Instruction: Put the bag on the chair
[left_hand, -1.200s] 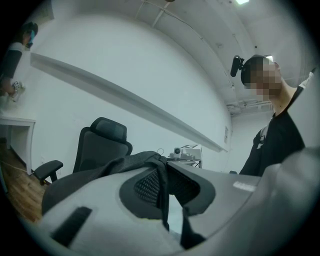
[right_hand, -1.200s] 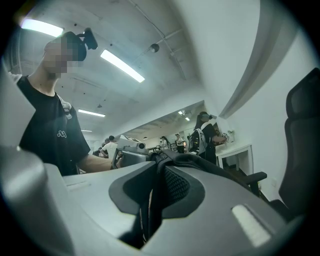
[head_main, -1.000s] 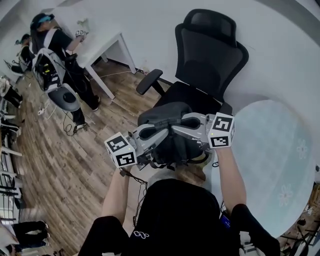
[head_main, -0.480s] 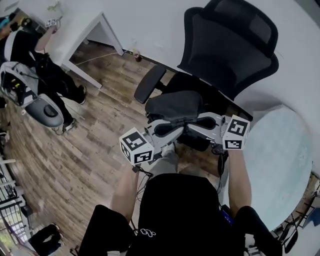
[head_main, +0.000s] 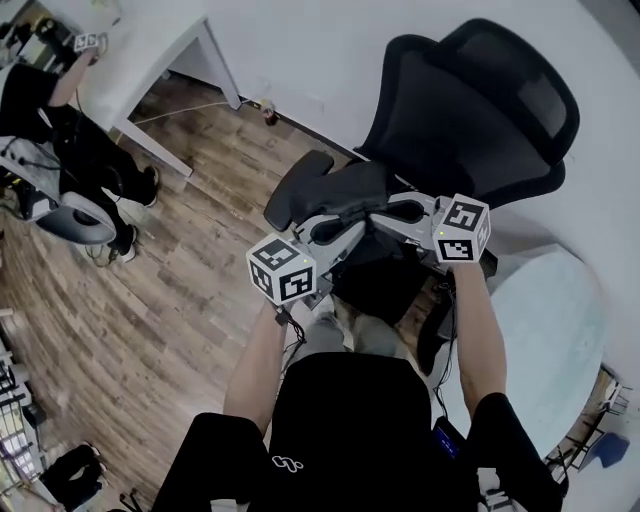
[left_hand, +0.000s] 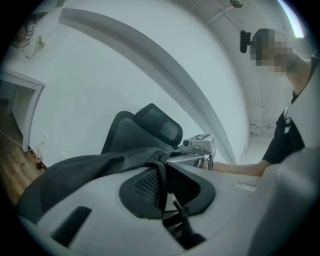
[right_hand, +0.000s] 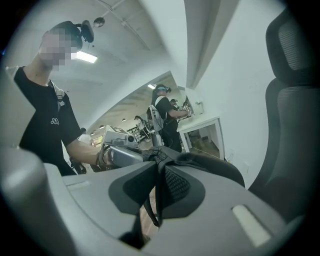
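Observation:
The bag (head_main: 340, 190) is dark grey fabric, held up between both grippers above the seat (head_main: 385, 290) of the black office chair (head_main: 480, 110). My left gripper (head_main: 345, 228) and right gripper (head_main: 392, 212) meet at the bag's top from either side. In the left gripper view the jaws (left_hand: 162, 175) are shut on a black strap, with the bag (left_hand: 85, 170) draped to the left and the chair back (left_hand: 150, 127) behind. In the right gripper view the jaws (right_hand: 160, 175) pinch the same strap, with the bag (right_hand: 210, 167) hanging to the right next to the chair back (right_hand: 295, 110).
A white desk (head_main: 150, 60) stands at the far left on the wooden floor (head_main: 150, 300), with another person (head_main: 60, 120) beside it. A pale round table (head_main: 545, 330) lies to the right of the chair. A white wall runs behind the chair.
Both grippers have carried the bag forward, from in front of the chair to above its seat. The chair now sits closer in the head view.

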